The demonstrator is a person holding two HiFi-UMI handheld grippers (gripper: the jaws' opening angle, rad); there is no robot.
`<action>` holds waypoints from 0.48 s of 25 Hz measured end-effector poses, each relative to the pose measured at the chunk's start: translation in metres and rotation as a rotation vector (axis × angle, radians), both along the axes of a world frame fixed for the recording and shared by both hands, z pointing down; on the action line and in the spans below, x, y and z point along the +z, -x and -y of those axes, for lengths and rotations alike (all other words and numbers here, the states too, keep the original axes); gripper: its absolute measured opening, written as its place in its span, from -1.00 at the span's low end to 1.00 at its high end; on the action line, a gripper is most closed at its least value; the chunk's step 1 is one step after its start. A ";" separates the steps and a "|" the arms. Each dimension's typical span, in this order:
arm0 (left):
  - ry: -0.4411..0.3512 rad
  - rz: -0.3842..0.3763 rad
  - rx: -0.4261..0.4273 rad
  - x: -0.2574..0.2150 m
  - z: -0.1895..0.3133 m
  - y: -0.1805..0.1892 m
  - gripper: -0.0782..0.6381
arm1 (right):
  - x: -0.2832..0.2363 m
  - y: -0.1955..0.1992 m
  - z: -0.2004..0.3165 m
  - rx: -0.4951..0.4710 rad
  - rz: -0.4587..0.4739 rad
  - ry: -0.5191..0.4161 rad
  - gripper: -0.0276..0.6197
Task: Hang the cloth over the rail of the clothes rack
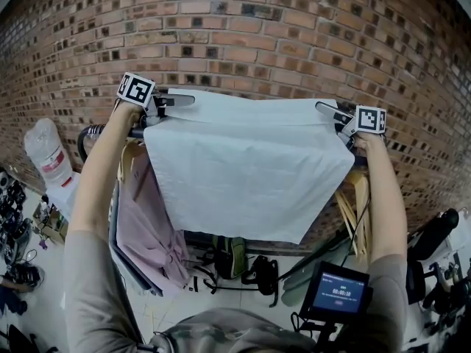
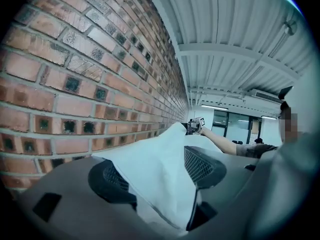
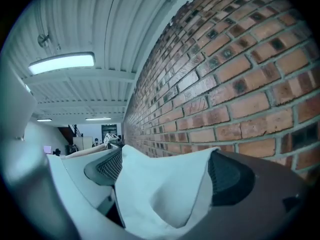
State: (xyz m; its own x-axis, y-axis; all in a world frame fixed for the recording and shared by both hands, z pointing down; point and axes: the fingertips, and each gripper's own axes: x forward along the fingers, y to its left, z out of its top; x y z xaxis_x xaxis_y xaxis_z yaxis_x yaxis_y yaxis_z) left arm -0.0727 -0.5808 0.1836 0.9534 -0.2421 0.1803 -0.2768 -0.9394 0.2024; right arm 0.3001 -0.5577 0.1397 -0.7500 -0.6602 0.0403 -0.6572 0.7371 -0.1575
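Already draped, the pale cloth [image 1: 243,168] hangs over the rail [image 1: 88,132] of the clothes rack, its top edge stretched wide between the two tools and its lower edge falling at a slant, lower toward the right of the head view. At its upper left corner sits the left tool [image 1: 176,100], jaws standing apart; in the left gripper view the corner of the cloth lies loosely in the gap between the two mesh pads [image 2: 202,165], and neither pad is pressed onto it. At the upper right corner the right tool [image 1: 331,112] is likewise spread wide, with a soft fold of the cloth resting between its jaws and not pinched. Both tools point roughly level along the rail, toward each other. Just behind the cloth and left of it a pink garment [image 1: 151,219] hangs from the same rack, and wooden hangers [image 1: 353,197] show at the right end. A brick wall [image 1: 243,28] stands close behind the rack. Lower right, a small lit screen [image 1: 338,293] faces the person.
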 end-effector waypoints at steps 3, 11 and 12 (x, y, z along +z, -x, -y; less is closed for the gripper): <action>0.042 -0.020 0.011 0.003 -0.004 -0.002 0.10 | -0.004 -0.004 0.001 0.018 0.021 -0.018 0.69; 0.155 -0.044 0.039 0.009 -0.015 -0.007 0.10 | -0.006 -0.023 0.007 0.132 0.037 -0.010 0.73; 0.148 -0.035 0.041 0.010 -0.015 -0.008 0.10 | -0.006 -0.019 0.006 0.113 0.036 -0.010 0.73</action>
State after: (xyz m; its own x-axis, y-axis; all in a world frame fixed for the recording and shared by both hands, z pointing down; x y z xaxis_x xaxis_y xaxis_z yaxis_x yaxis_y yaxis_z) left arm -0.0650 -0.5660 0.1939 0.9682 -0.1761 0.1775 -0.2292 -0.9090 0.3482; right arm 0.3194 -0.5638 0.1340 -0.6720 -0.7405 0.0078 -0.7300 0.6606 -0.1751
